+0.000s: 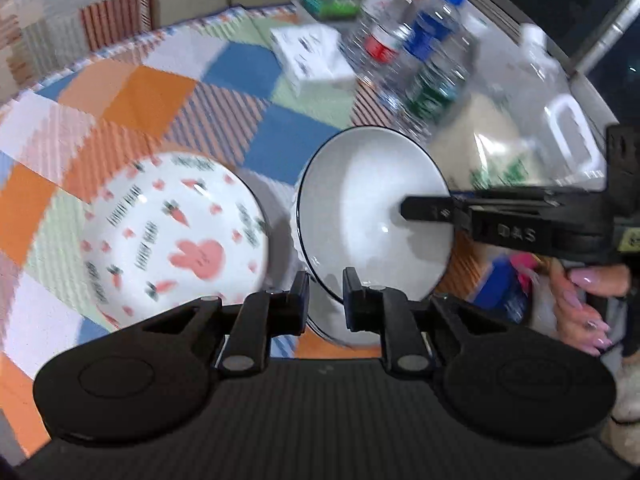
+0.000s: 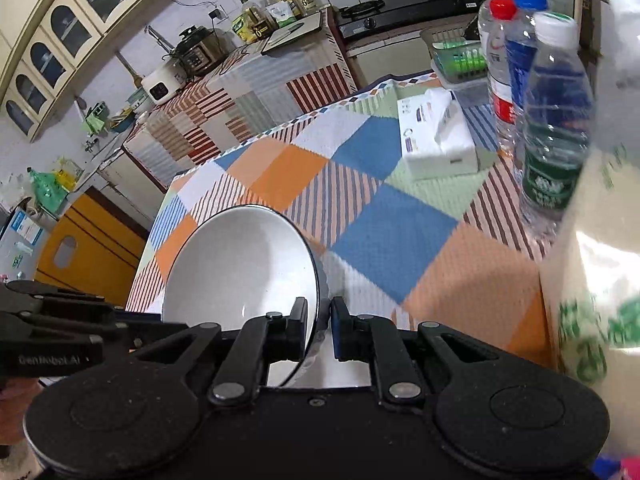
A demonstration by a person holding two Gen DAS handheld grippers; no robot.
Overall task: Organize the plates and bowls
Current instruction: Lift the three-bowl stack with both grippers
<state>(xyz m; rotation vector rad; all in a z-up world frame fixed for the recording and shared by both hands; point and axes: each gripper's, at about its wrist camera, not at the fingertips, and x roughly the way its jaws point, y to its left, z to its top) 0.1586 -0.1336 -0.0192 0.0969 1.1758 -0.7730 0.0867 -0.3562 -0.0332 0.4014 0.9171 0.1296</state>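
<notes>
A white bowl with a dark rim (image 1: pixel 368 200) hangs tilted above the checked tablecloth (image 1: pixel 140 92). My left gripper (image 1: pixel 326 300) is shut on its near rim, which runs between the two fingers. My right gripper (image 1: pixel 408 210) reaches in from the right and is shut on the bowl's right rim, one finger lying inside it. In the right wrist view the same white bowl (image 2: pixel 240 272) has its rim pinched in my right gripper (image 2: pixel 320 320), and my left gripper (image 2: pixel 112 328) comes in from the left edge. A rabbit-and-carrot plate (image 1: pixel 172 232) lies on the cloth left of the bowl.
A white tissue box (image 2: pixel 436 140) and three water bottles (image 2: pixel 552 128) stand at the table's far right. A large clear jug with green print (image 2: pixel 600 280) is close on the right. A green basket (image 2: pixel 460 56) sits behind. A hand (image 1: pixel 584 292) holds the right gripper.
</notes>
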